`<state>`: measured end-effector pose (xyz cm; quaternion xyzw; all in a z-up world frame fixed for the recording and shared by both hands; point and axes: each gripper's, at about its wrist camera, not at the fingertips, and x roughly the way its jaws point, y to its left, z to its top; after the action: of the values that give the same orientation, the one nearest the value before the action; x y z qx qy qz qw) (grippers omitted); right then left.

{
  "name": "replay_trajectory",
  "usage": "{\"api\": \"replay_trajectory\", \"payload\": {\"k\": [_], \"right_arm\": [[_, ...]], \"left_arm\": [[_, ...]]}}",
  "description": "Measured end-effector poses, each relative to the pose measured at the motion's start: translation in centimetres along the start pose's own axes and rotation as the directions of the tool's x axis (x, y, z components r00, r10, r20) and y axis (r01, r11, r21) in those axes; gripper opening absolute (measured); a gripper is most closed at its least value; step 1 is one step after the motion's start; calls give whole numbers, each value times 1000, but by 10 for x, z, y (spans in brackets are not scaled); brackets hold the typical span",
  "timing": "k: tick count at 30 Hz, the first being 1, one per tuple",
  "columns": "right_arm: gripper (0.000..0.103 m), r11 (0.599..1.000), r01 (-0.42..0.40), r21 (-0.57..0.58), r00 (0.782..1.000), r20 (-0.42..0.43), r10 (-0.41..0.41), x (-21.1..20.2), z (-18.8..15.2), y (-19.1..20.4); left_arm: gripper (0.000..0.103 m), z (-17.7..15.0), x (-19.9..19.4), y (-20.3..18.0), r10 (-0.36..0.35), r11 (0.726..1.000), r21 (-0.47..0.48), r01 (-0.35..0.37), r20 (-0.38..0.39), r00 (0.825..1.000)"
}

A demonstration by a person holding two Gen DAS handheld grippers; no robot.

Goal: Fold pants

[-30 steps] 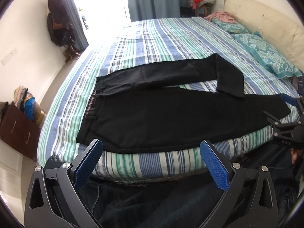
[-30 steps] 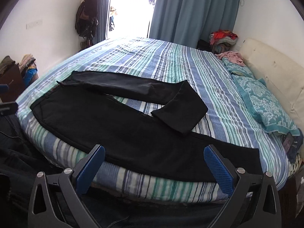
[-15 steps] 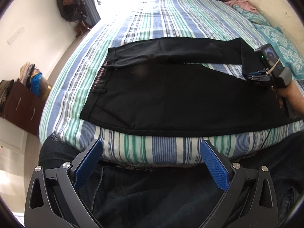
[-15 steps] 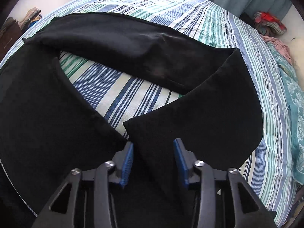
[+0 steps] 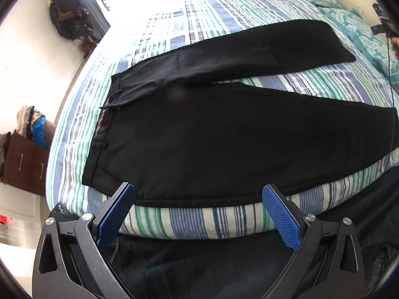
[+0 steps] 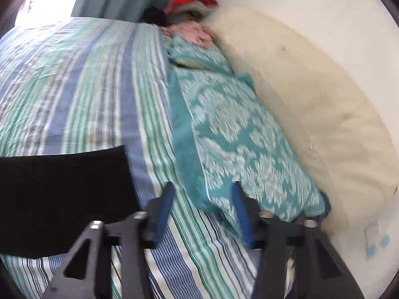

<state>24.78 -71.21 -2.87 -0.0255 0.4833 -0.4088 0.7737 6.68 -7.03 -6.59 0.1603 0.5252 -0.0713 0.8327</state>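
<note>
I found no legible text, label, brand or number in either wrist view; right view was blurred.

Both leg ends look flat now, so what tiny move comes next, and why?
Probably the left gripper, jaws open, eases down onto the near edge of the pants just ahead; the right gripper, just reopened and empty, sits past the far leg's hem.

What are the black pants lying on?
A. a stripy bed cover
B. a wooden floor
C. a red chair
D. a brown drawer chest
A: the black pants lie spread flat on the blue, green and white stripy bed cover, with stripes showing on every side of them.
</note>
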Motion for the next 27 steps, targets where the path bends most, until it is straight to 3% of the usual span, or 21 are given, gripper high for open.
{"api": "replay_trajectory", "payload": {"k": [3,5,9,11,13,15,17,18,21,22,23,24,26,27], "right_arm": [[70,982,-99,164,995,34,94,9,-36,-22],[70,949,-250,190,968,37,247,6,-73,-4],[72,824,-539,177,841,59,538,-25,-154,61],[74,734,-657,175,750,49,660,-38,-179,92],[74,648,-728,225,676,75,733,-33,-182,101],[74,580,-755,306,632,104,768,-10,-168,90],[76,561,-735,381,644,133,753,22,-146,68],[79,542,-721,431,639,110,762,46,-133,58],[80,454,-628,632,608,33,793,117,-114,34],[80,416,-610,675,587,32,809,134,-112,33],[79,386,-595,705,572,33,820,146,-110,35],[79,370,-584,722,566,35,824,155,-108,39],[77,383,-581,719,594,52,803,162,-100,50],[75,411,-581,703,623,59,780,162,-94,55]], "left_arm": [[102,14,17,1,1,1000,-24,-2,-19,1000],[102,31,36,11,-16,997,-72,14,-28,999],[102,91,72,41,17,981,-193,-9,36,999],[102,126,89,50,39,970,-242,-18,81,996],[102,158,106,49,50,965,-261,-21,106,993],[102,186,123,37,40,976,-217,-8,147,988],[102,206,149,25,75,982,-186,-43,171,982],[102,210,166,23,100,979,-190,-68,165,981],[103,205,237,24,130,970,-209,-124,16,991],[103,193,249,27,96,968,-238,-85,36,995],[103,184,247,34,67,956,-290,-32,111,992],[103,181,246,36,51,952,-304,-11,123,991],[103,182,245,34,55,954,-299,-19,115,992],[103,182,246,33,57,954,-298,-20,119,991]]}}
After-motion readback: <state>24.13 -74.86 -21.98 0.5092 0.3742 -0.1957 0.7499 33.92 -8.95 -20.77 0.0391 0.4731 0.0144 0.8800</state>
